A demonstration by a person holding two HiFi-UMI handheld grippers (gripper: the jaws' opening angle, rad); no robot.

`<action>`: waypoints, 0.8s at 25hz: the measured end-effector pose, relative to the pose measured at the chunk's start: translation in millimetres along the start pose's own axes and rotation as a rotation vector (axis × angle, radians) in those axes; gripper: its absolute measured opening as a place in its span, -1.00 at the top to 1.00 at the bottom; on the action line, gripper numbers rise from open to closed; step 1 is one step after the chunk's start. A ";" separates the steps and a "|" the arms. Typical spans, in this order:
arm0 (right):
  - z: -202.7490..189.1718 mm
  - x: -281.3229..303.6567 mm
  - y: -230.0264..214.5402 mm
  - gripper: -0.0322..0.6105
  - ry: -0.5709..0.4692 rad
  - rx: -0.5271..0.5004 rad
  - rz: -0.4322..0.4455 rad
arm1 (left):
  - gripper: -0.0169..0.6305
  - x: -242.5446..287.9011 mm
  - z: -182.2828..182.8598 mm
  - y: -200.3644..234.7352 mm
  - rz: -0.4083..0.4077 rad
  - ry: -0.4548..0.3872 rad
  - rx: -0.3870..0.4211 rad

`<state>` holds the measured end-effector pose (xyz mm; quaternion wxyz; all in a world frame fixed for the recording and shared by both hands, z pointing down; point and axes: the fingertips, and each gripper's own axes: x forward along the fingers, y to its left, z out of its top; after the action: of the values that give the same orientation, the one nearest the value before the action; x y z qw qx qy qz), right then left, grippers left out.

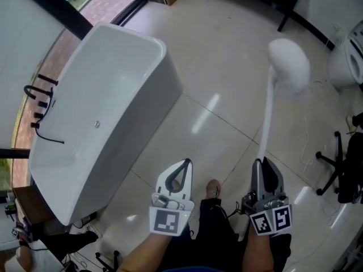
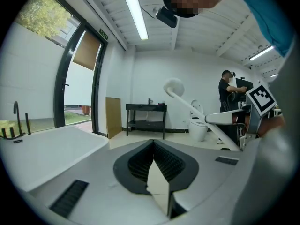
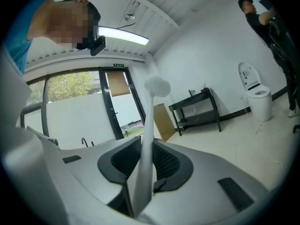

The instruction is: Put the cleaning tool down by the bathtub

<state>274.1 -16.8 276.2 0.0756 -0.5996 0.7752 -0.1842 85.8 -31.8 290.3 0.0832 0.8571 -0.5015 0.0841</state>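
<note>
The cleaning tool is a long white handle (image 1: pixel 267 112) with a fluffy white head (image 1: pixel 289 64). My right gripper (image 1: pixel 264 162) is shut on the lower end of the handle and holds it out over the tiled floor. In the right gripper view the handle (image 3: pixel 146 130) runs up between the pads to the head (image 3: pixel 157 86). The white bathtub (image 1: pixel 153 112) stands to the left. My left gripper (image 1: pixel 186 162) hangs beside the tub's near corner, its tips together and nothing between them (image 2: pixel 153 144). The left gripper view shows the tool's head (image 2: pixel 174 87) off to the right.
A black faucet (image 1: pixel 42 103) sits on the tub's far rim. A toilet (image 1: pixel 351 61) and a black chair base (image 1: pixel 340 169) stand at the right. A black table (image 2: pixel 146 118) is against the back wall, and a person (image 2: pixel 227 90) stands beyond the toilet.
</note>
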 end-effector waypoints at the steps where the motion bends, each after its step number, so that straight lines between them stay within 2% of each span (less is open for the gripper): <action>1: -6.9 4.6 9.0 0.59 0.001 0.009 0.005 | 0.95 -8.9 -4.2 8.2 0.013 0.008 0.000; 8: -53.4 53.2 82.6 0.59 -0.042 0.065 0.076 | 0.95 -68.7 -51.8 87.7 0.108 0.080 -0.014; 13: -96.9 97.3 125.4 0.59 -0.088 0.219 0.092 | 0.95 -97.1 -85.8 148.7 0.156 0.116 -0.015; 16: -134.1 114.5 165.6 0.59 -0.070 0.290 0.103 | 0.95 -121.3 -100.8 190.8 0.183 0.115 -0.033; 20: -182.8 136.6 218.2 0.59 -0.041 0.373 0.161 | 0.95 -150.2 -114.6 237.8 0.206 0.096 -0.065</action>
<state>-21.3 -65.5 376.6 0.2155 -0.5149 0.7714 -0.3055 -201.4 6.3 381.4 0.1256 0.7927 -0.5849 0.1169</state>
